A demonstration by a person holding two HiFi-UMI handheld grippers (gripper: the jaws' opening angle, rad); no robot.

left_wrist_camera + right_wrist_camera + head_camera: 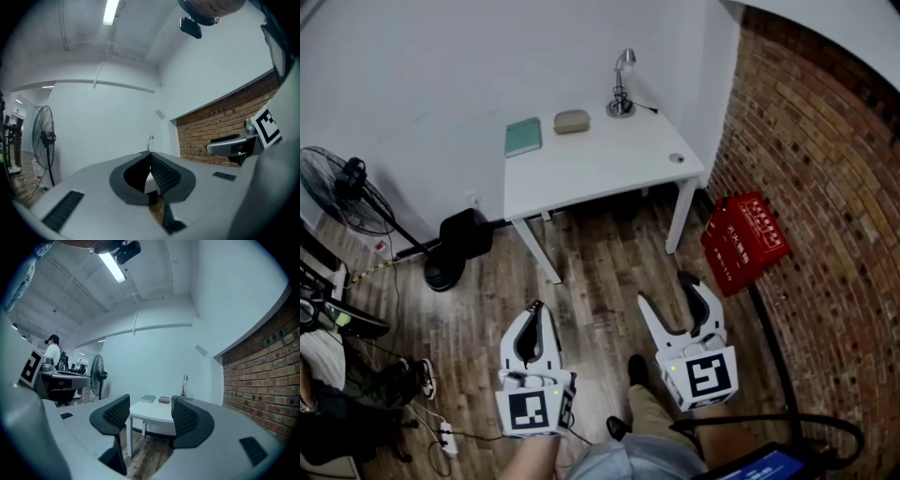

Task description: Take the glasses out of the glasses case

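Case [572, 121] was on the white table [600, 178], at the far edge by the wall, between a teal notebook [523, 136] on its left and a lamp [622, 89] on its right. It touched neither. It lay flat with the lid shut. In the head view its long axis ran left-right, roughly along the table's back edge. Both ends were rounded and looked alike, and I couldn't make out the hinge side. No glasses were visible.

In the right gripper view the case [164, 400] showed as a small low oval, broadside on, just right of the notebook [147, 398], with the lamp [184, 385] behind it to the right.

Left gripper [537, 307]: fingers together, nothing between them. The left gripper view confirmed it, pads meeting at the tip [151, 157]. Right gripper [666, 291]: fingers wide apart and empty. The right gripper view framed the table [154, 416] in the gap [150, 403].

Both grippers were held over the wood floor [591, 272], well short of the table and pointing toward it. Neither was near the case.

Other items: a small round thing [676, 158] near the table's right front corner, a fan [342, 187] at left, and a red box [745, 239] by the brick wall [825, 169].
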